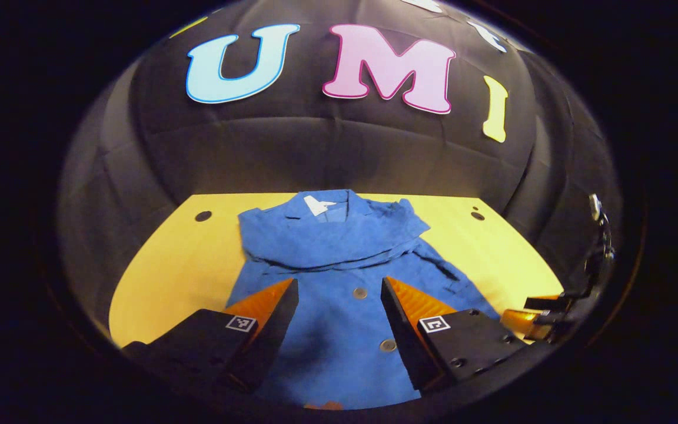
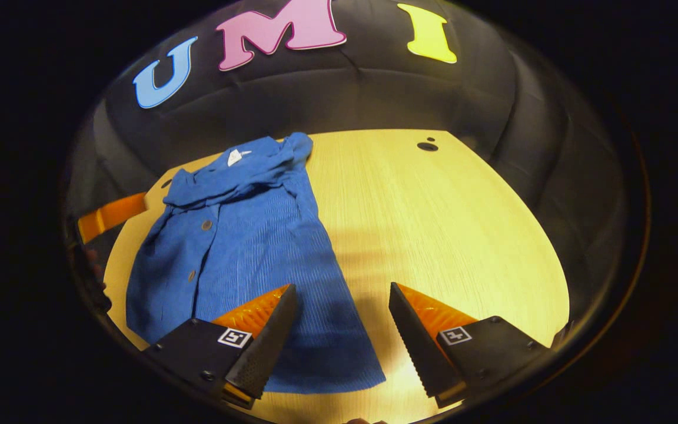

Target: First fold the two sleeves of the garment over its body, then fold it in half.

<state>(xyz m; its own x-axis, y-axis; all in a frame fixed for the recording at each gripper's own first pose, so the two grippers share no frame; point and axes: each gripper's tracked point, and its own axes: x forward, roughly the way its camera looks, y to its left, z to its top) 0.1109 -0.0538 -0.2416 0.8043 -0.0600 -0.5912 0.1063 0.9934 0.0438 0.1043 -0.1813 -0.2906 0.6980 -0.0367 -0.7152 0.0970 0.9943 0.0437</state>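
The shirt [image 1: 339, 277] lay flat on the desk [image 1: 168, 271], its long axis running straight away from the left gripper [image 1: 339, 294], collar at the far end and hem nearest. Its buttoned front sat between and beyond that gripper's spread, empty fingers [image 1: 268, 312]. Blue and wrinkled, it had both sleeves folded across the chest. The right gripper [image 2: 342, 300] was also open, the hem corner beneath its left finger.
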